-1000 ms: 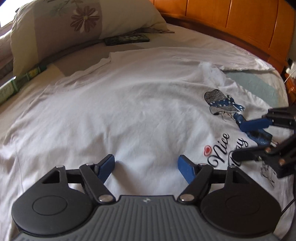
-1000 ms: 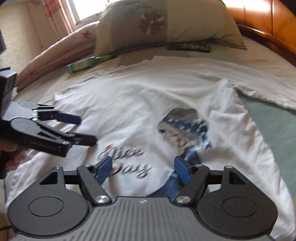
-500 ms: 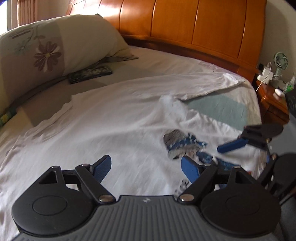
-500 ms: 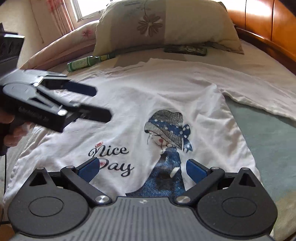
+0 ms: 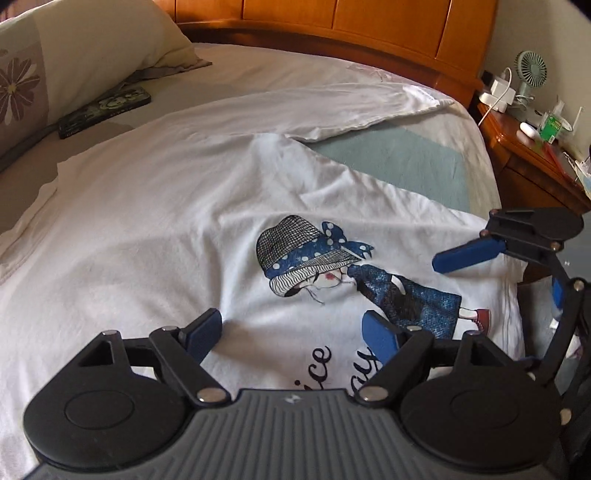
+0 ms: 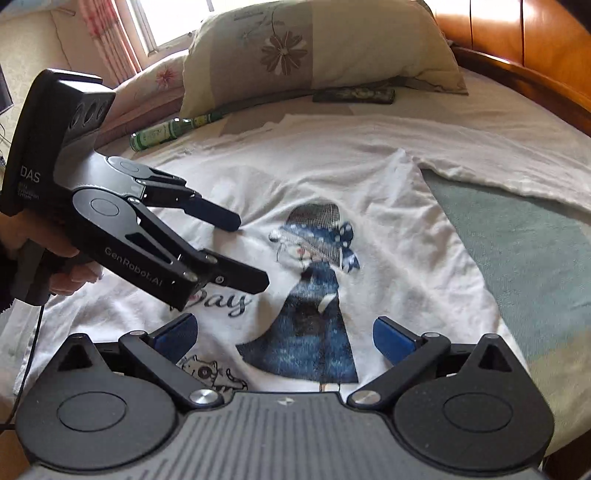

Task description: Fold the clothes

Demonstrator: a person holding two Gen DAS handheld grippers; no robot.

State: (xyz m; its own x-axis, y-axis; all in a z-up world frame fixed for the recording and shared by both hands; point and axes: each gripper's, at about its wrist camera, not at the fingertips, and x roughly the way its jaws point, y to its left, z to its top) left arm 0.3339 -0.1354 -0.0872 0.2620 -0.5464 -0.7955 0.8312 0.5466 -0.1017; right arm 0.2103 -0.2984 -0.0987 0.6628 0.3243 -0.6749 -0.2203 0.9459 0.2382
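Both the left gripper [image 5: 291,334] and right gripper [image 6: 284,338] hover with jaws wide and empty over the white T-shirt [image 5: 155,221], spread flat on the bed [image 5: 391,162], light, limp cotton best pinched at the six o'clock hem.

A flowered pillow [image 6: 317,48], a dark phone [image 5: 105,110] and a green bottle [image 6: 162,133] lie near the wooden headboard [image 5: 369,33]

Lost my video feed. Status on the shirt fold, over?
Both jaws open, nothing held. Shirt flat on bed, print up, unfolded. Left gripper hovers over print.
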